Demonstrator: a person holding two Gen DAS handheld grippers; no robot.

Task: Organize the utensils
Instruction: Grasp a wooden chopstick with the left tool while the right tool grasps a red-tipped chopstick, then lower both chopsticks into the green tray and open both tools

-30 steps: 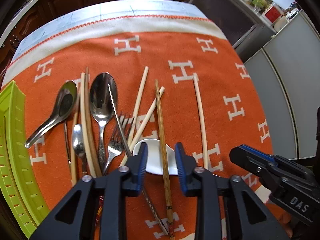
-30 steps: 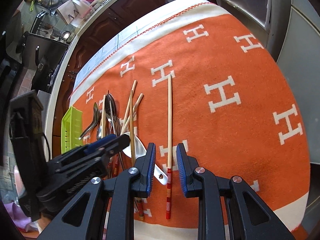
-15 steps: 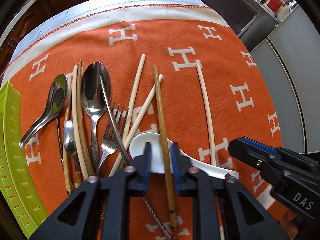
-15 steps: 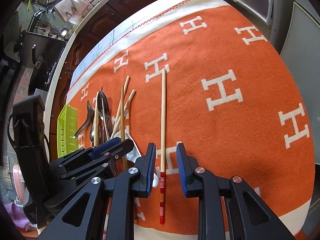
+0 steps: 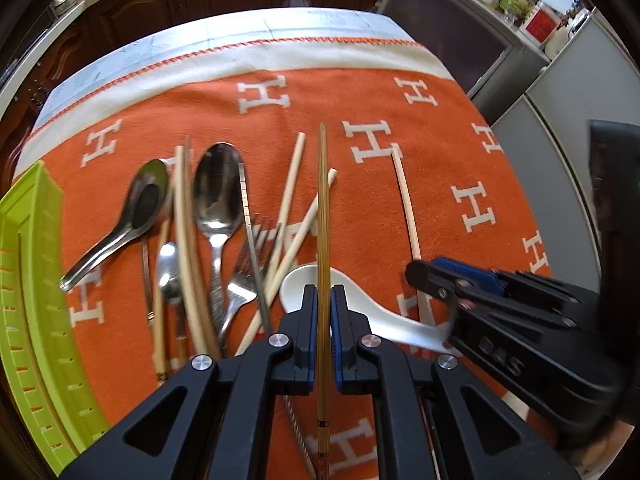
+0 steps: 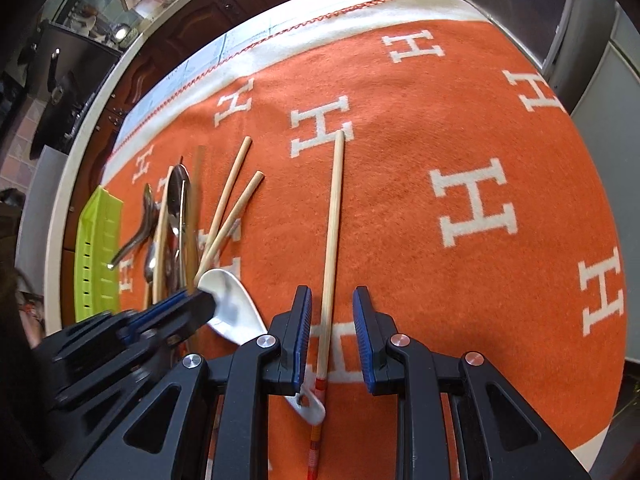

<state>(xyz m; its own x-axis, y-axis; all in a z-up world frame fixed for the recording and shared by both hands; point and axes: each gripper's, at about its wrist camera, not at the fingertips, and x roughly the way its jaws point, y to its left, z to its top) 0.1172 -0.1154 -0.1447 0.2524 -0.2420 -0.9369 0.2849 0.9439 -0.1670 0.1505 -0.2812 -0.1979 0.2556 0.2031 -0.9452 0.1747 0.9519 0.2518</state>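
My left gripper [image 5: 323, 300] is shut on a dark bamboo chopstick [image 5: 322, 208], which runs straight up between its pads. Under it lies a white ceramic spoon [image 5: 362, 306]. To the left sit metal spoons [image 5: 216, 200], a fork [image 5: 244, 280] and several pale chopsticks [image 5: 290, 192] in a loose pile on the orange cloth [image 5: 280, 120]. My right gripper [image 6: 330, 308] points down, open, over a pale chopstick with a red-banded end [image 6: 332, 232]; the stick lies between the pads and touches neither. The left gripper [image 6: 200, 302] shows at the lower left of the right wrist view.
A lime green slotted tray [image 5: 28, 280] stands at the table's left edge, also seen as the green tray [image 6: 98, 248]. The right gripper [image 5: 424, 278] reaches in at the right, near the white spoon's handle. Dark cabinets and grey appliances ring the table.
The left jaws closed onto the dark bamboo chopstick, which now stands straight in the grip. The right gripper sank and came closer over the red-ended pale chopstick, its jaws unchanged.
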